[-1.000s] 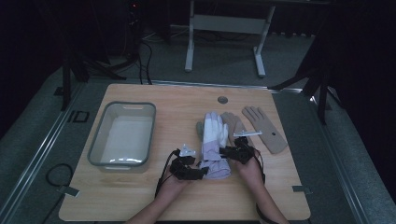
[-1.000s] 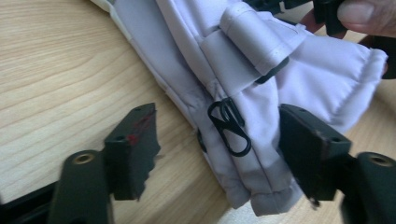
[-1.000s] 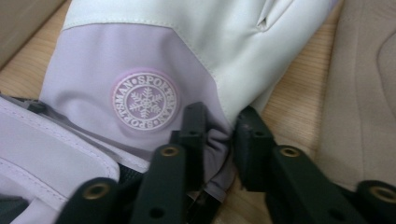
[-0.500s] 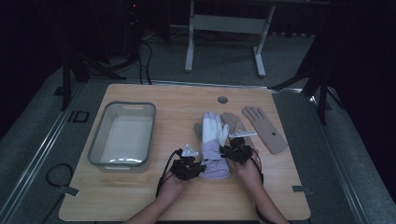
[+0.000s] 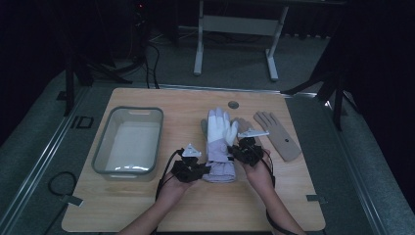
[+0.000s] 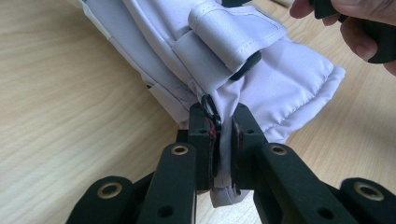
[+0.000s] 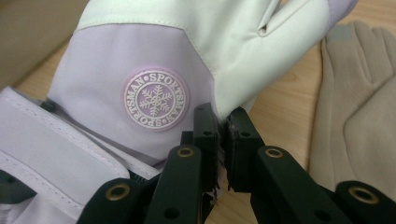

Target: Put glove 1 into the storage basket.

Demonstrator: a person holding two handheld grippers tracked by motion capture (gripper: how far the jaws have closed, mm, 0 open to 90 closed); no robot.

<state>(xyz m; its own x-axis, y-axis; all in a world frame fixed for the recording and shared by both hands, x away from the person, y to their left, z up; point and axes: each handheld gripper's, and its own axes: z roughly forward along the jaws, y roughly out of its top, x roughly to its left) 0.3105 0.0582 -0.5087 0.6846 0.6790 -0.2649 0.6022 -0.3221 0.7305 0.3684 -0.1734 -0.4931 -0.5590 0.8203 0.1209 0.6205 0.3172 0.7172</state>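
Two grippers had hold of the lilac-and-white ski glove point(image 5: 219, 147) as it lay on the wooden table point(image 5: 147, 205), between the grey tub point(image 5: 128, 141) and the tan glove point(image 5: 280, 139). Your left gripper point(image 6: 223, 126) had just closed, pinching a fold of cuff fabric beside a small black ring; your right gripper point(image 7: 219, 123) was clamped on the glove's side edge near the snowflake badge. Both bites looked thin, and that was the risk: lift unevenly and the slick fabric could slide out of one pinch, leaving the glove to swing or drop. It could also brush the tan glove close beside it.
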